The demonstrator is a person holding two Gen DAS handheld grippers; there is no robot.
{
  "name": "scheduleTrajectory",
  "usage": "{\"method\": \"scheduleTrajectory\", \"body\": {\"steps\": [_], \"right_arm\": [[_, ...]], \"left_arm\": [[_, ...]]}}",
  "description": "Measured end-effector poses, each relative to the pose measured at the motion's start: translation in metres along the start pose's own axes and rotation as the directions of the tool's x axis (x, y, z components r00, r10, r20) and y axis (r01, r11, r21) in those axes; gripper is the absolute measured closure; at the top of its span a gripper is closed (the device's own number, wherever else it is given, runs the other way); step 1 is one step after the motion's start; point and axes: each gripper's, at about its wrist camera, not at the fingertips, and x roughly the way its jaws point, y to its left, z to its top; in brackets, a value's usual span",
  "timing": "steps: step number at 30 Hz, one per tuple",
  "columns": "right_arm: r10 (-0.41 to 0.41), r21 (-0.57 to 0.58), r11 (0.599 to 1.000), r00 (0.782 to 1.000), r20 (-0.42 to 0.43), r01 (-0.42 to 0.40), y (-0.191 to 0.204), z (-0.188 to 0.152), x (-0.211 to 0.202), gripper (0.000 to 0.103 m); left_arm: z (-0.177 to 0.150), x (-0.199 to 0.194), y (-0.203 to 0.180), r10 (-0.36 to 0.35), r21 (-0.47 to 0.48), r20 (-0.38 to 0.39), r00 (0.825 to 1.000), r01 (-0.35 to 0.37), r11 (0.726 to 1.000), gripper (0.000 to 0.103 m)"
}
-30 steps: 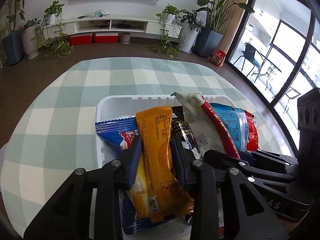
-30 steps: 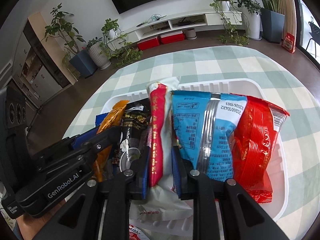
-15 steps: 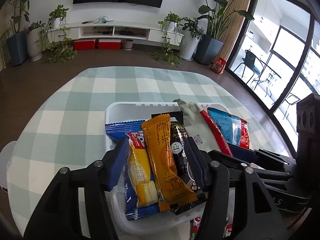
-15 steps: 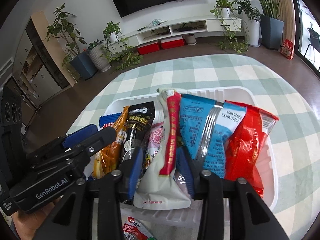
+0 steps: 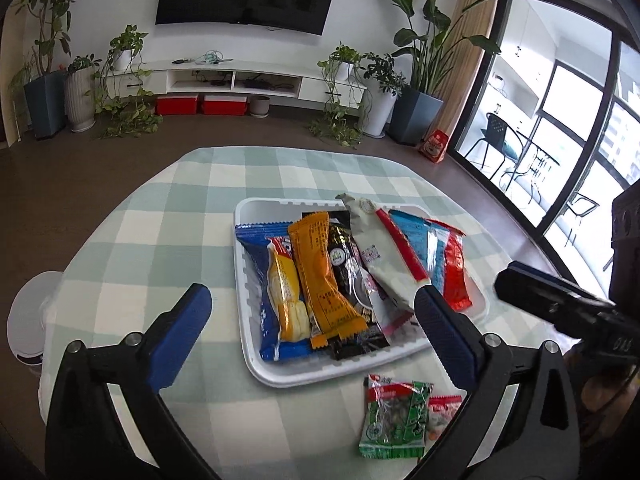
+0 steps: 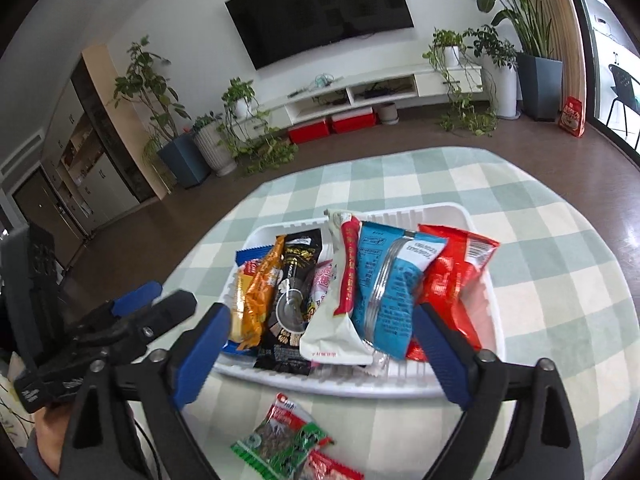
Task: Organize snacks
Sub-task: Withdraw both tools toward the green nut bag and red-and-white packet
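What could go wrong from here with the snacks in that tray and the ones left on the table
1. The white tray is crowded: its packets stand on edge, leaning on one another, so pushing another in could topple the white and red packet.
2. The green packet overlaps a red and white packet beside it; a grab may lift both.
3. The left gripper and right gripper, both open, are close together and could collide.

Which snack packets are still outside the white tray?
The green packet and the small red-and-white packet beside it lie on the checked cloth in front of the tray; every other packet sits inside.
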Motion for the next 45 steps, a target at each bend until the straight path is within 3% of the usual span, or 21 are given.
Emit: {"method": "scheduleTrajectory", "body": {"steps": [5,12,18,34,43,45], "right_arm": [[0.013,0.043,0.999,0.999,0.046,-0.015,-0.015,-0.027,-0.043,0.001],[0.012,0.129,0.992,1.000,0.000,-0.012,-0.035,-0.090,-0.072,0.001],[0.013,0.155,0.988,0.999,-0.050,-0.005,-0.040,-0.124,-0.076,0.001],[-0.016,0.132,0.991,0.998,-0.060,0.024,-0.039,-0.136,-0.080,0.001],[-0.025,0.113,0.993,0.998,-0.064,0.032,-0.037,-0.140,-0.079,0.001],[-0.024,0.113,0.993,0.998,-0.064,0.031,-0.037,-0.141,-0.078,0.001]], "left_arm": [[-0.037,-0.012,-0.017,0.023,0.036,-0.049,0.999,-0.022,0.999,0.000],[-0.085,-0.025,-0.042,0.030,0.075,-0.088,0.996,-0.024,0.997,0.000],[-0.095,-0.025,-0.047,0.035,0.066,-0.110,0.993,-0.028,0.997,0.000],[-0.095,-0.008,-0.049,0.081,0.100,-0.180,0.980,-0.064,0.993,0.000],[-0.092,0.025,-0.065,0.107,0.222,-0.262,0.959,-0.048,0.974,0.001],[-0.091,0.033,-0.068,0.119,0.235,-0.271,0.955,-0.054,0.970,0.006]]}}
